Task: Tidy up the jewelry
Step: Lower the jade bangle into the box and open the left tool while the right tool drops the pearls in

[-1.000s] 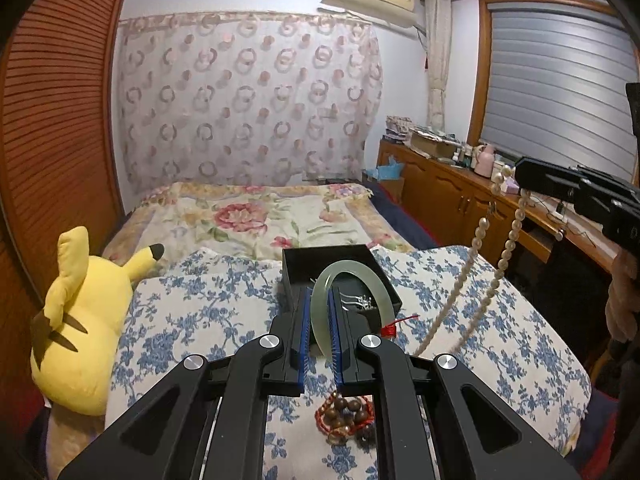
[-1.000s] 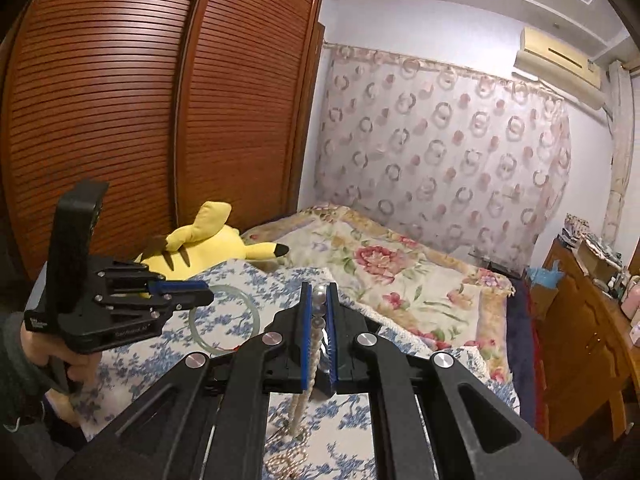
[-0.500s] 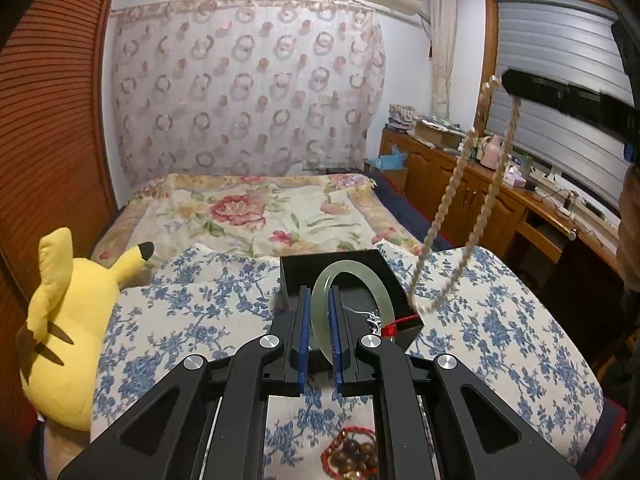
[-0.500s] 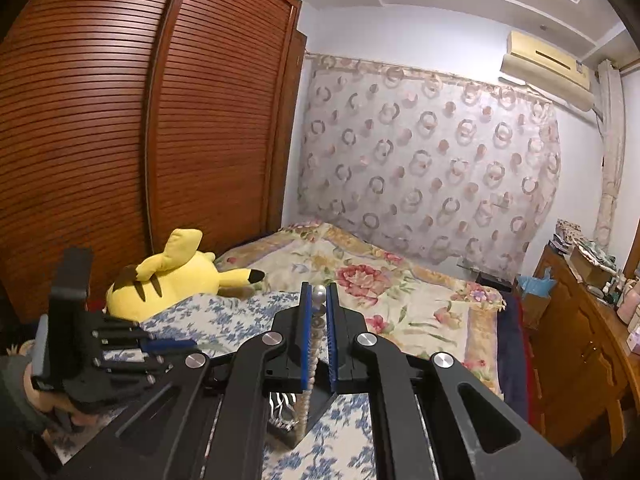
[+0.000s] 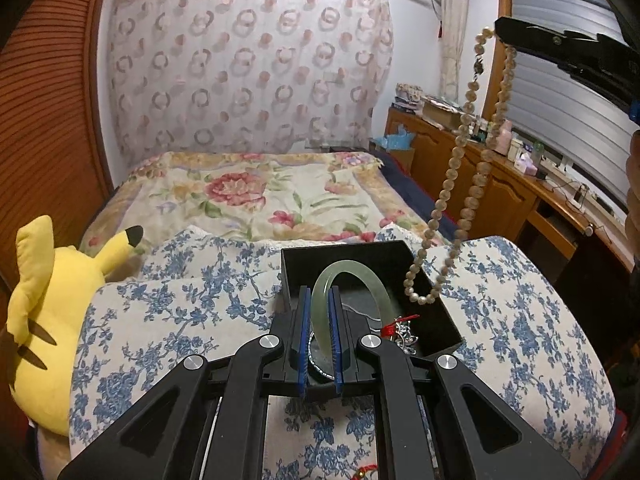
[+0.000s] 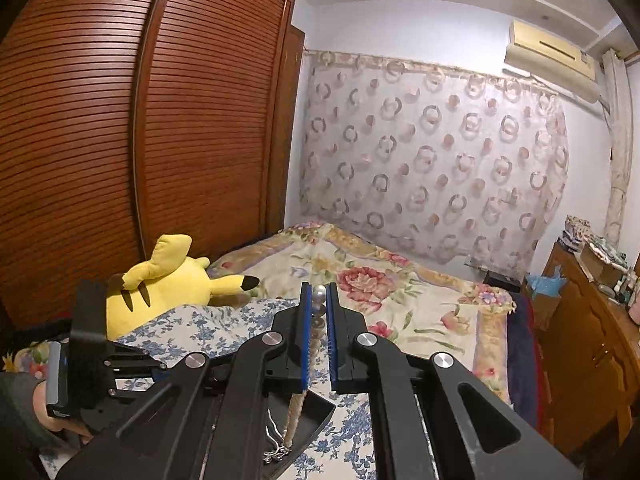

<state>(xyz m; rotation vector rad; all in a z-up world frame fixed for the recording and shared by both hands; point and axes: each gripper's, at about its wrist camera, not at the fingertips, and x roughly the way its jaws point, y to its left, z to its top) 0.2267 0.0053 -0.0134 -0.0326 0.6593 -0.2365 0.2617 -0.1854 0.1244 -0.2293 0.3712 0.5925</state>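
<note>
My left gripper [image 5: 319, 304] is shut on a pale green jade bangle [image 5: 374, 285], held upright over the near part of a black open box [image 5: 440, 308]. A silver piece with a red knot [image 5: 400, 326] lies in that box. My right gripper [image 6: 319, 300] is shut on a pearl necklace [image 6: 319, 293]. In the left wrist view that necklace [image 5: 450, 180] hangs as a long loop from the right gripper [image 5: 500, 28] at upper right, its low end over the box's far right corner. The box [image 6: 316, 412] shows below the right gripper, and the left gripper's body [image 6: 92, 372] is at lower left.
The box rests on a blue-flowered white cushion [image 5: 160, 320] on a bed with a floral blanket [image 5: 248, 196]. A yellow plush toy [image 5: 44, 304] lies at the left. Wooden cabinets [image 5: 480, 184] run along the right and a slatted wardrobe [image 6: 120, 140] stands at the left.
Both grippers have moved forward toward the box. The bangle now stands over the box's inside. The pearl necklace has been lifted off the cushion and swung left until its loop hangs over the box.
</note>
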